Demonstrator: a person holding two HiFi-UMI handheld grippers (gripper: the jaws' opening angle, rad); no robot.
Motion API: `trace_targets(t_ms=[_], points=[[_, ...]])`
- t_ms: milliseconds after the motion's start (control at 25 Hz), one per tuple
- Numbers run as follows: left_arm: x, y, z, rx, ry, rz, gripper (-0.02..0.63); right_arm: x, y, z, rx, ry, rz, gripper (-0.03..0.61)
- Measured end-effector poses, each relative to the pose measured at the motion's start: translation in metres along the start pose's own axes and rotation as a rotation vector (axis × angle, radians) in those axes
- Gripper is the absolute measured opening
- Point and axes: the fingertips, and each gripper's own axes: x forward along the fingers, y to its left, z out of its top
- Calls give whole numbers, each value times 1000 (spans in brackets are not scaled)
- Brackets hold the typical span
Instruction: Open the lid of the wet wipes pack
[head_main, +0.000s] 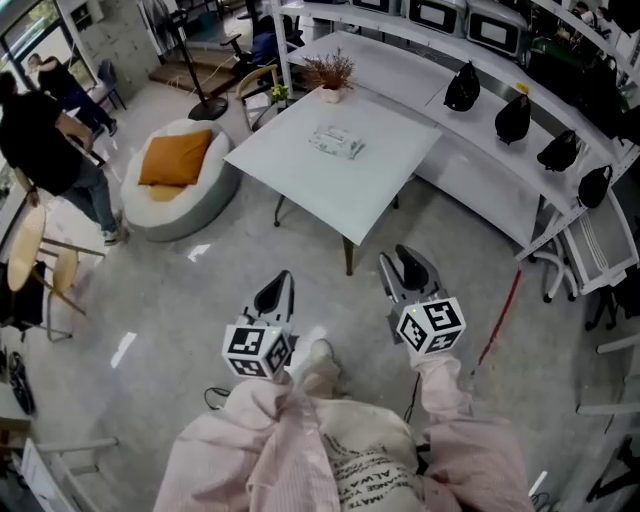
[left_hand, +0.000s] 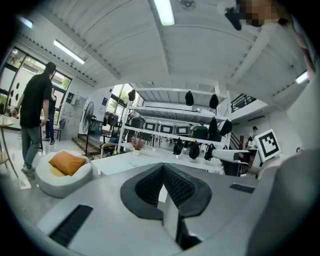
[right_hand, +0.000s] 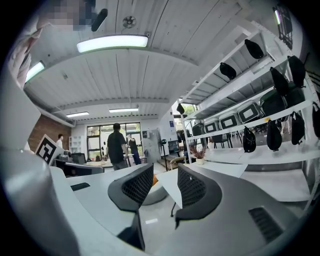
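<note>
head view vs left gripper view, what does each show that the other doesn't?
Head view only: the marker cube on the left gripper; the wet wipes pack, too small to tell in the other. Left gripper view only: ceiling light; that gripper's jaws together, nothing between. Both: white table, potted plant, orange cushion.

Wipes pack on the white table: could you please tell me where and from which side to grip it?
The pack lies flat and low on the table, so probably come from above and close the jaws across its shorter width. Where it opens is too small to tell from here.
</note>
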Motion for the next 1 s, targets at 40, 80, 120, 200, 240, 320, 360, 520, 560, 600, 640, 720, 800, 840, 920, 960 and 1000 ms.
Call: trace_targets(t_ms=[40,80,120,200,240,320,360,520,560,600,640,720,800,840,920,960,1000], points=[[11,7,4,-2,-1,-2,-3,12,-4,2,1,-2,-3,120],[21,14,8,-4,-1,-4,-3,24,-8,4,2,-2,-7,120],[30,21,12,-7,-1,-6,-3,35,-11,6,1,-2,-9,120],[47,34,19,-11,-2,-9,-3,55,-15,9,-8,3,-10,118],[54,41,22,-12,-3,-10,-3,64,-17,10,-13,5,-10,118],[68,54,26,-14,-6,-13,-3,83,-21,10,-25,9,-13,118],[76,61,27,-15,-7,-16,-3,92,-22,10,-32,9,-15,118],[102,90,37,-19,-12,-22,-3,125,-27,13,-54,3,-23,118],[109,95,40,-17,-15,-25,-3,132,-30,14,-56,0,-28,118],[115,100,42,-13,-18,-30,-3,139,-32,15,-57,-4,-36,118],[120,104,43,-10,-19,-35,-3,145,-35,15,-55,-8,-43,118],[130,112,43,-7,-13,-42,-3,157,-39,12,-50,-8,-50,118],[138,120,40,-11,-1,-43,-3,167,-42,7,-41,0,-51,118],[141,124,39,-15,4,-41,-3,171,-43,6,-36,3,-52,118],[147,130,40,-21,10,-37,-3,179,-46,5,-34,9,-52,118],[150,133,41,-22,9,-35,-3,183,-48,5,-36,11,-52,118],[153,135,41,-23,10,-35,-3,187,-51,5,-38,13,-52,118]])
